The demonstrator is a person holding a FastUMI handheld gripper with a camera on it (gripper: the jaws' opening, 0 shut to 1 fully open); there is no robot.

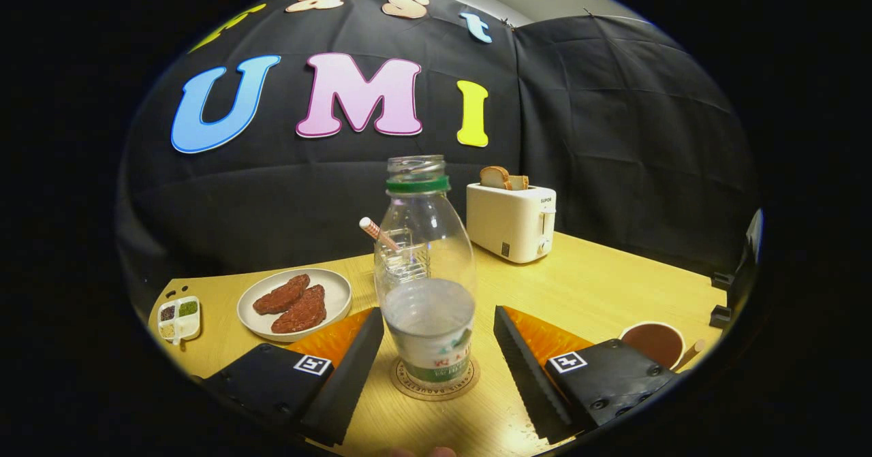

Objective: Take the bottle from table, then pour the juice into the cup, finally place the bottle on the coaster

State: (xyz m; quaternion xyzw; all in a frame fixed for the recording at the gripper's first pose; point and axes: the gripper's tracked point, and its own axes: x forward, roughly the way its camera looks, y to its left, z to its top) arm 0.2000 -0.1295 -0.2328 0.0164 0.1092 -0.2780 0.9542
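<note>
A clear bottle with a green neck ring and no cap stands upright on a round coaster on the wooden table. It is between my two fingers, and a gap shows on each side of it. My gripper is open, touching nothing. Behind the bottle, seen partly through it, stands a clear glass cup with a striped straw leaning left out of it.
A white toaster with bread slices stands beyond the bottle to the right. To the left lies a plate with two brown patties, and a small seasoning tray beyond it. A cup of dark liquid sits near my right finger.
</note>
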